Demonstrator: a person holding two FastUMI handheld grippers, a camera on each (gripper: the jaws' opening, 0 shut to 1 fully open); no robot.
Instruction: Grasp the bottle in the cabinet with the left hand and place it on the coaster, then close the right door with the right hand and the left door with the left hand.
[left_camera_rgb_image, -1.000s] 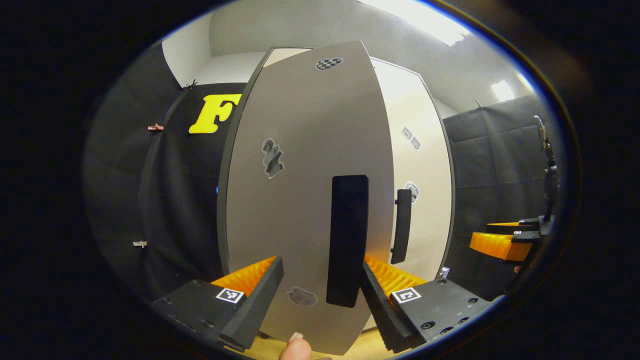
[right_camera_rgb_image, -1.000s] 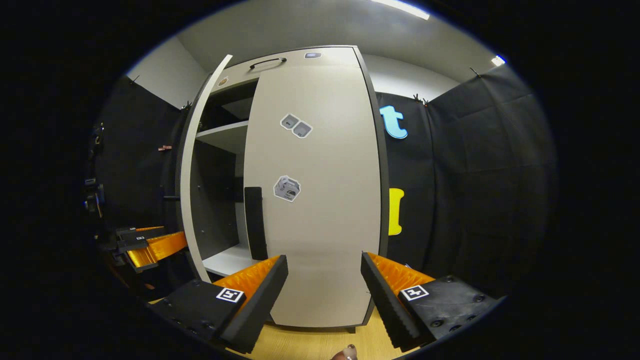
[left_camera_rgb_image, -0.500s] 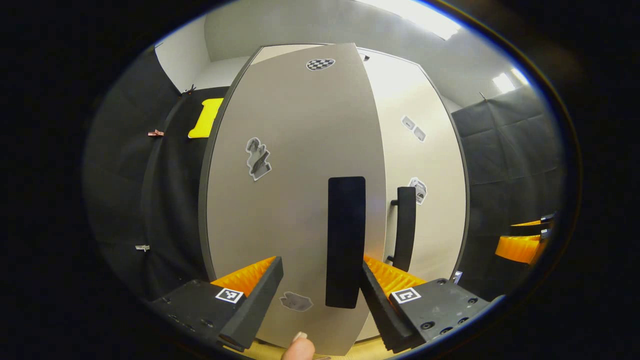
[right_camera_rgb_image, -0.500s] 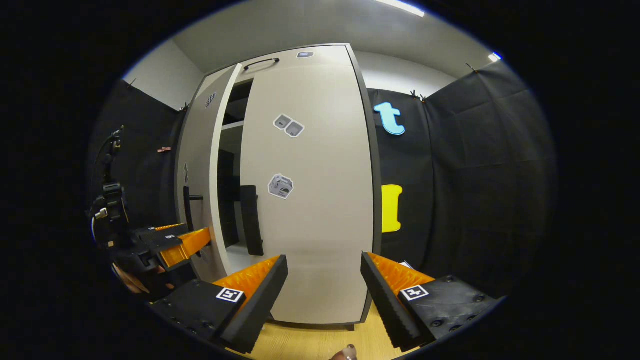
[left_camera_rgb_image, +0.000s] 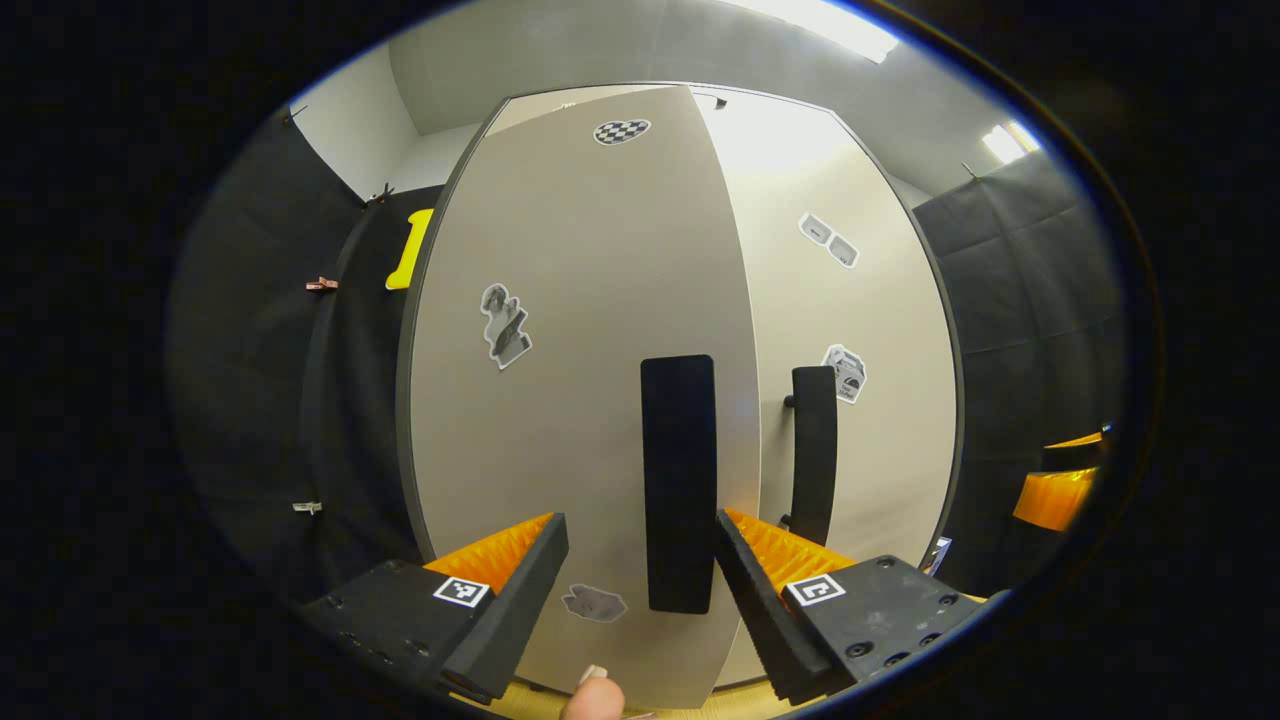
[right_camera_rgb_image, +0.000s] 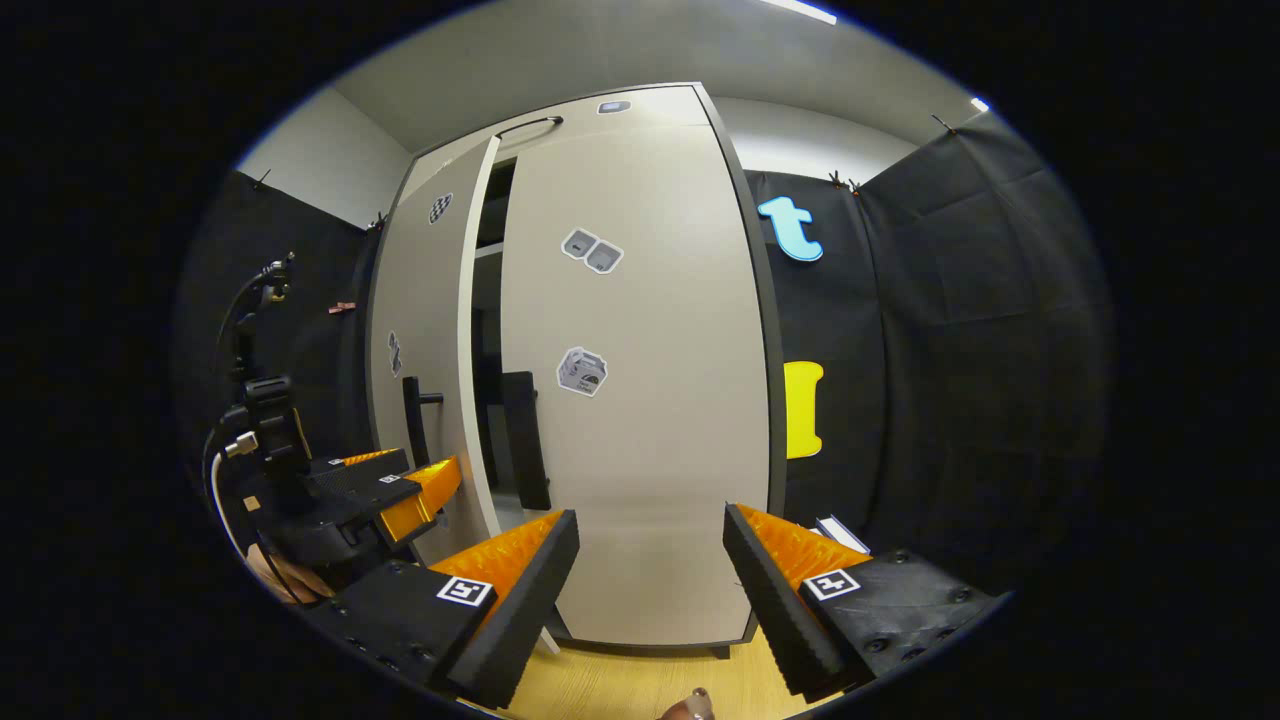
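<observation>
Your left gripper (left_camera_rgb_image: 640, 590) faces the left door (left_camera_rgb_image: 560, 400) at close range, its fingers spread wide with nothing between them. The door's black handle (left_camera_rgb_image: 679, 480) stands upright in the gap between the fingers, a little right of centre and close beside the right finger; you cannot tell whether that finger touches it. The left door is almost shut: a narrow gap remains between its edge and the right door (left_camera_rgb_image: 850, 300). The right door's handle (left_camera_rgb_image: 813, 450) shows just right of the left one.

Your right gripper (right_camera_rgb_image: 650, 590) hangs in front of the right door (right_camera_rgb_image: 640, 400), near it but apart, fingers spread and empty. That door lies closed against the cabinet (right_camera_rgb_image: 560, 110). From this side you see the left door (right_camera_rgb_image: 425, 330) ajar, with a dark slot of cabinet interior and a shelf edge between the two doors. The left gripper (right_camera_rgb_image: 420, 490) sits low at the left of the right gripper view, up against the left door, with part of a hand (right_camera_rgb_image: 285, 575) under it.

Stickers dot both doors. The wooden bench (right_camera_rgb_image: 620, 685) shows below the cabinet. The bottle and coaster cannot be placed from these views.
</observation>
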